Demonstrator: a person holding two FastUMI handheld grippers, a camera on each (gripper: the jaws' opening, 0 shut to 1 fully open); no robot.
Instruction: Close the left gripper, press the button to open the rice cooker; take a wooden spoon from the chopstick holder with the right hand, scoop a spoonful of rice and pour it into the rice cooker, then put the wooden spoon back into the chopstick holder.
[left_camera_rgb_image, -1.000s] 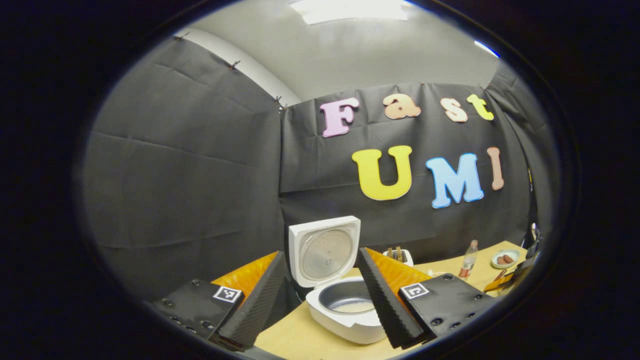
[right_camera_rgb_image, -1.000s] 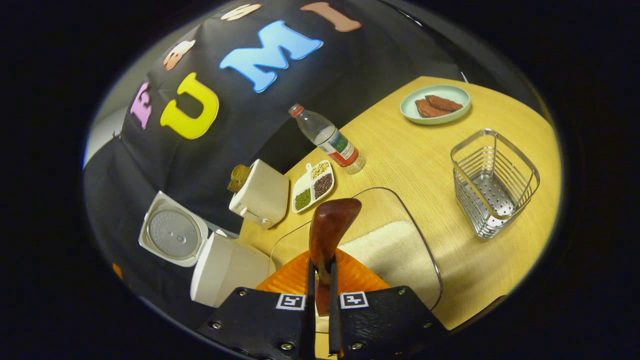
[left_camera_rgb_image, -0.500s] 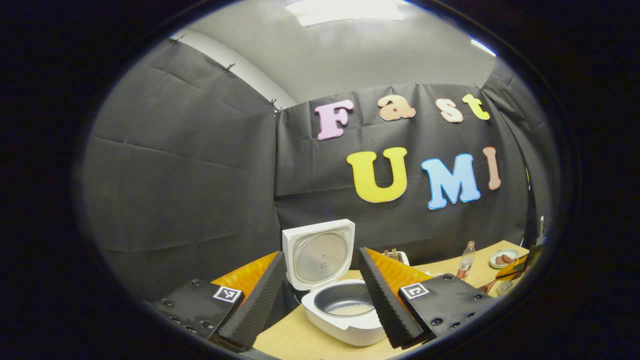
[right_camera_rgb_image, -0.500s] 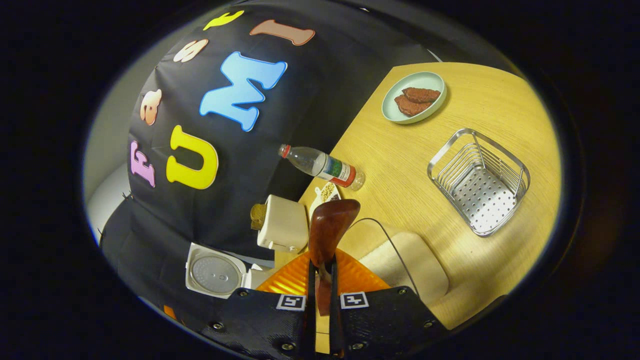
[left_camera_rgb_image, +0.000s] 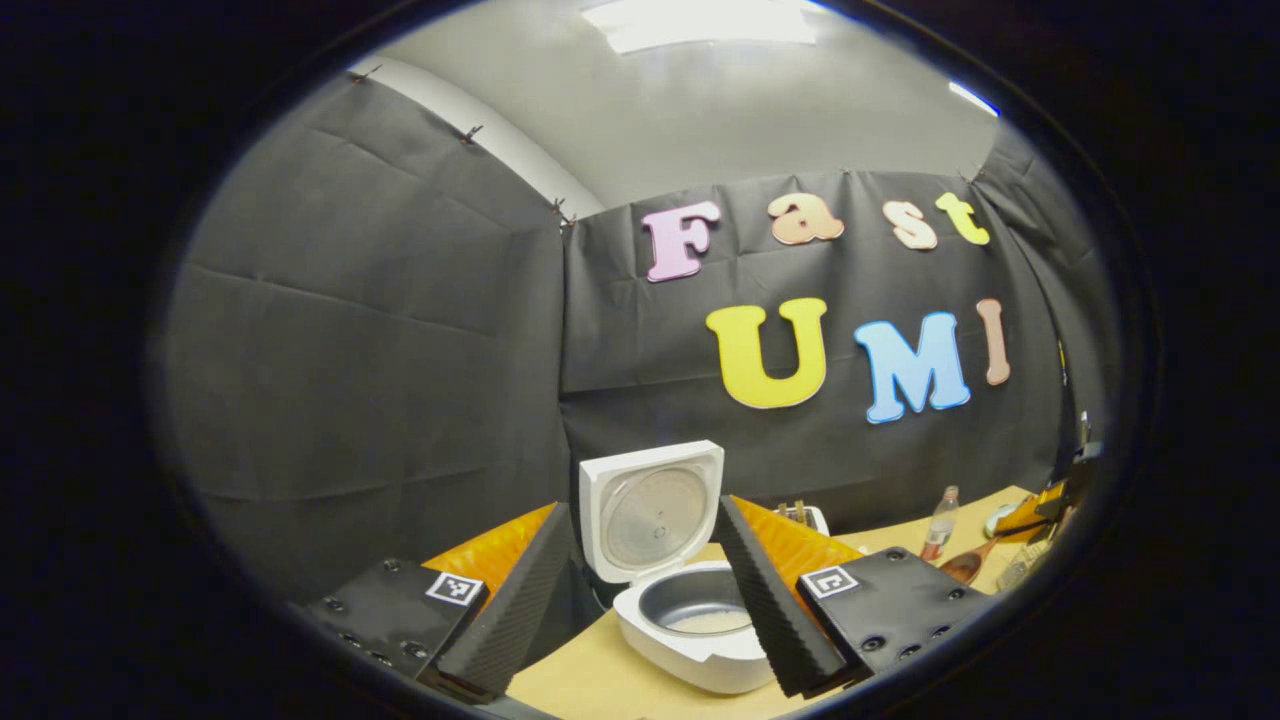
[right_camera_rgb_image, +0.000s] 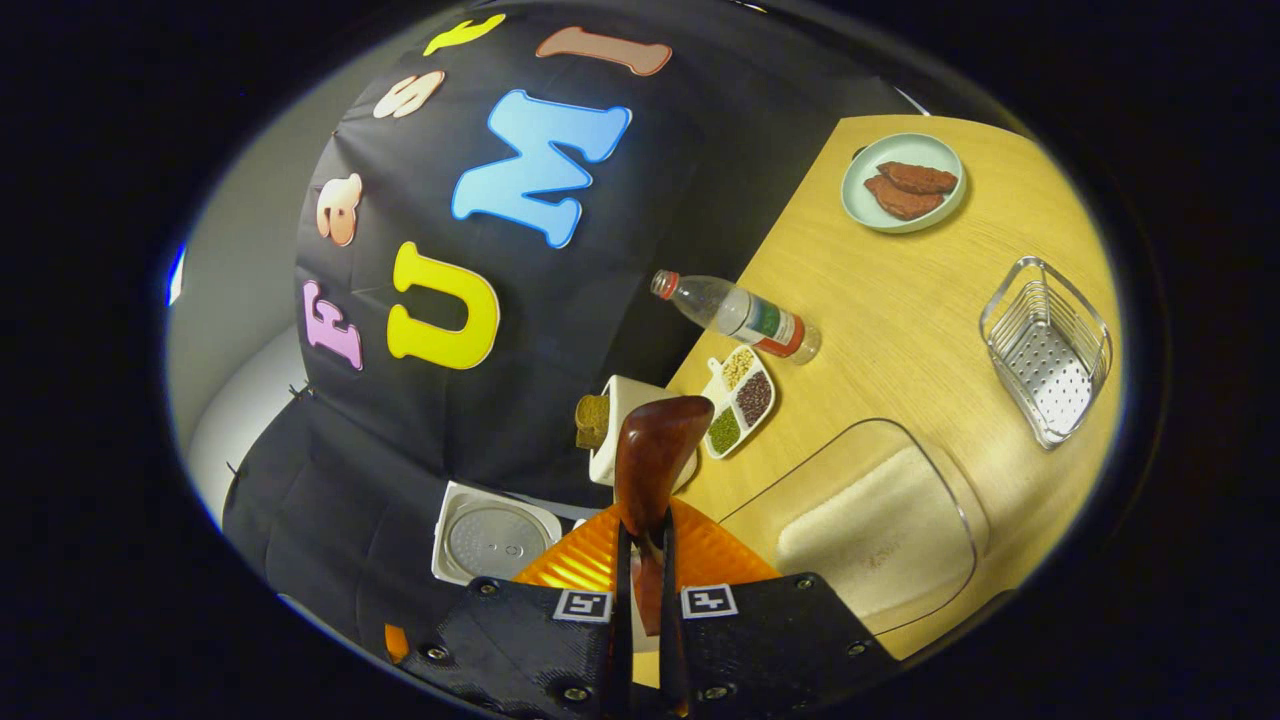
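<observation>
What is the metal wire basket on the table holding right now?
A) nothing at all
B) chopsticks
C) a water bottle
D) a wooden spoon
A: in the right gripper view the metal wire basket stands bare down to its perforated floor, while the wooden spoon is clamped in the right gripper, whose jaws are shut on its handle.

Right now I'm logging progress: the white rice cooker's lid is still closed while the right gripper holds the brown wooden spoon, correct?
Not quite. The white rice cooker has its lid standing open, with the grey inner pot exposed and a little rice at its bottom, as the left gripper view shows. The rest holds: the right gripper is shut on the brown wooden spoon.
</observation>
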